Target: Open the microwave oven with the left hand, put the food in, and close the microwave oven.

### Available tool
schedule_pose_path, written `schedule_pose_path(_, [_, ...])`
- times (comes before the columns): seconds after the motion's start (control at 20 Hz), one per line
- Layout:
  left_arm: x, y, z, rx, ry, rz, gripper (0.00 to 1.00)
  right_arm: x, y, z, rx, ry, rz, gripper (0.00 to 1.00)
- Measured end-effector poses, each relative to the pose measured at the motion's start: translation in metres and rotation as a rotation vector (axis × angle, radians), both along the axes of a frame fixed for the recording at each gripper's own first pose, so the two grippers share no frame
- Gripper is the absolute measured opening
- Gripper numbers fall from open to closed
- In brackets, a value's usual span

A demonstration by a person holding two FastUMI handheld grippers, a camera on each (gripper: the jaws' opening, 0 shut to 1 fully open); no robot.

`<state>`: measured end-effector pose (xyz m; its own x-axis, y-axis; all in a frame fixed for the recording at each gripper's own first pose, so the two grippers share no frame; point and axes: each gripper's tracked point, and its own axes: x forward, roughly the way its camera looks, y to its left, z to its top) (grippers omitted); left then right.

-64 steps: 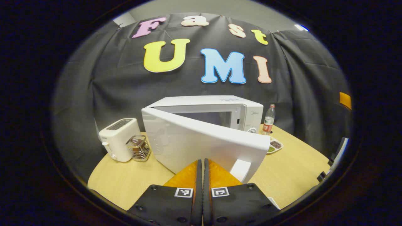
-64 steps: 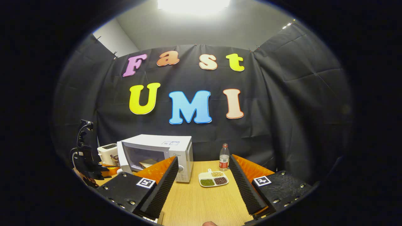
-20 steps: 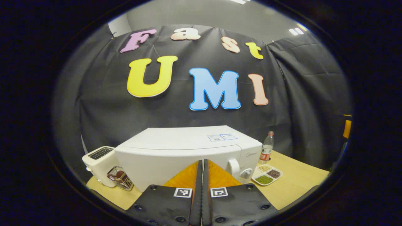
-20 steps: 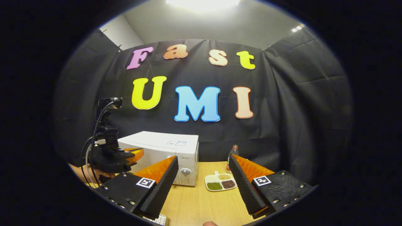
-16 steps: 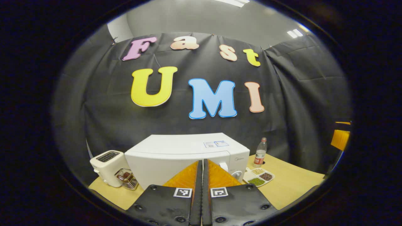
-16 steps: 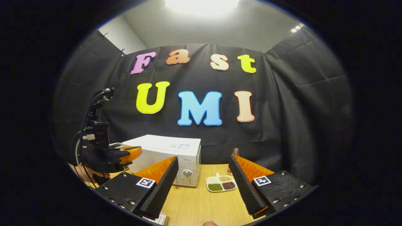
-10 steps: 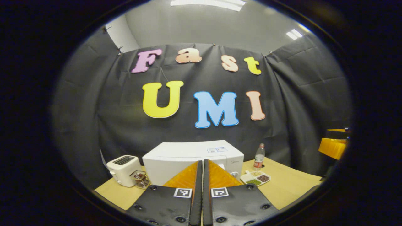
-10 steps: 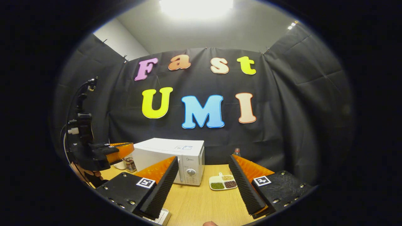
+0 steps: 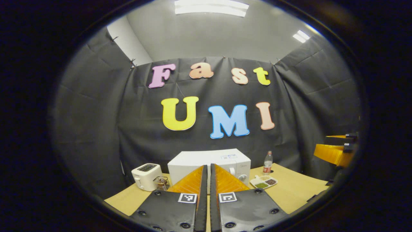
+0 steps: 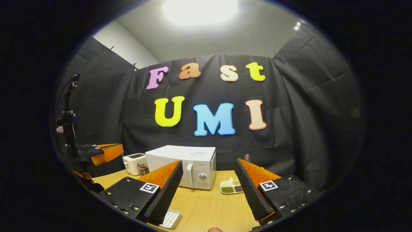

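— Where is the microwave oven?

— In my left gripper view the microwave oven (image 9: 209,162) sits at lower centre, its door flat against the body, partly hidden behind my own fingers. In my right gripper view it stands just left of centre (image 10: 182,166), with the door handle and round knob facing me.

— And the food?

— I cannot tell; with the door closed, nothing of the inside shows.

— How are your jaws?

— My left gripper (image 9: 207,180) has its two fingers pressed together with only a thin slit between them, and nothing is held there. My right gripper (image 10: 208,174) is spread wide, with bare table (image 10: 209,206) between the fingers and nothing in them.

— Can you see one gripper from the other?

— Yes. The left gripper appears at the far left edge of my right gripper view (image 10: 107,152), held off the table, with fingers of a hand beneath it. The right gripper shows at the far right edge of my left gripper view (image 9: 333,151).

— What else is on the table?

— A white toaster (image 10: 135,163) left of the oven, a small metal rack (image 10: 142,169) just beside it, a divided dish (image 10: 231,187) of beans right of the oven, a bottle (image 9: 267,162) behind the dish, and a white slotted tray (image 10: 170,219) at the bottom of my right gripper view.
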<state>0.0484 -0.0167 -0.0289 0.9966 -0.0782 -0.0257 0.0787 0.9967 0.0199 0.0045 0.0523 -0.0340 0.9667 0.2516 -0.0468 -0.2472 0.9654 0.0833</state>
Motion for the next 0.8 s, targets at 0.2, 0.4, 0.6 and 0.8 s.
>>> schedule_pose_path(0.2, [-0.026,0.02,0.005,0.008,-0.005,0.013,0.11,-0.007,0.008,0.004,0.007,-0.003,-0.024,0.98])
schedule_pose_path(0.4, [-0.04,0.043,-0.001,-0.005,0.005,0.022,0.11,-0.014,0.019,0.005,-0.013,-0.01,-0.038,0.98])
schedule_pose_path(0.6, [-0.044,0.053,-0.009,-0.014,0.02,0.011,0.36,-0.017,0.031,0.003,-0.017,-0.005,-0.051,0.98])
schedule_pose_path(0.8, [-0.045,0.057,-0.007,-0.019,0.016,0.001,0.48,-0.019,0.043,0.003,-0.016,0.006,-0.043,0.98])
